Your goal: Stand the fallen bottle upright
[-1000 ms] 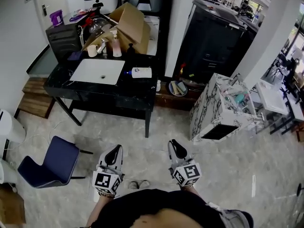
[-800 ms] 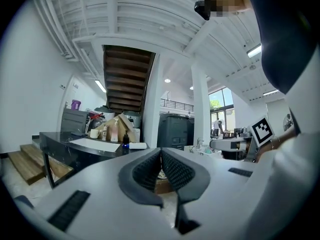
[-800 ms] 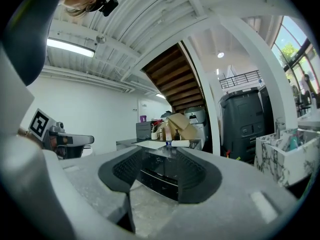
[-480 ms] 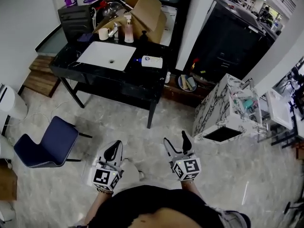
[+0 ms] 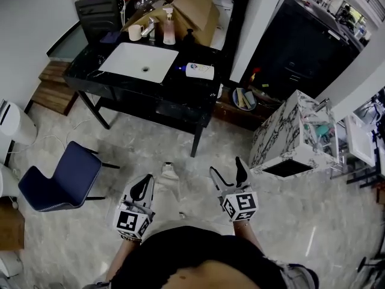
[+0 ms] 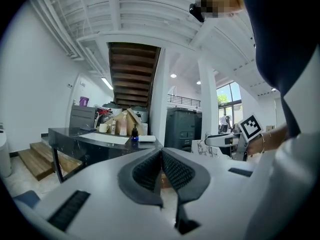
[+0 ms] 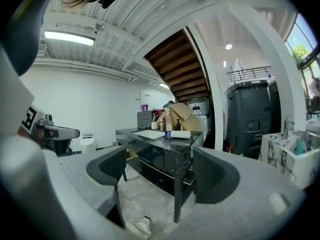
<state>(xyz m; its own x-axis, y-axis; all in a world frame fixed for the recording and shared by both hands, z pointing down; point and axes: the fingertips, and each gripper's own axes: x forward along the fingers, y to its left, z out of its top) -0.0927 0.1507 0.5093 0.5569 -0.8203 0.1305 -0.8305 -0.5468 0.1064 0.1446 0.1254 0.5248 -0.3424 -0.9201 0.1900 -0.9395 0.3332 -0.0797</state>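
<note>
The fallen bottle [image 5: 198,70], white with a blue cap, lies on its side on the black counter [image 5: 180,101], right of the white sink basin [image 5: 139,62]. It shows small and far in the left gripper view [image 6: 147,138] and the right gripper view [image 7: 180,133]. Both grippers hover over the floor well short of the counter, pointing towards it. My left gripper [image 5: 142,188] is shut, its pads [image 6: 150,169] pressed together on nothing. My right gripper [image 5: 227,172] has its jaws opening, wide apart, with nothing between them [image 7: 160,166].
A pink dispenser [image 5: 169,32], a dark bottle [image 5: 189,38], a cup [image 5: 135,32] and a cardboard box [image 5: 195,5] stand at the counter's back. A blue chair [image 5: 57,182] is on the left, a marble-patterned cabinet [image 5: 289,137] on the right. The person's foot [image 5: 168,179] steps between the grippers.
The right gripper's jaws have gone from shut to wide apart. The counter has come nearer in the head view, and a foot has stepped forward between the grippers.
</note>
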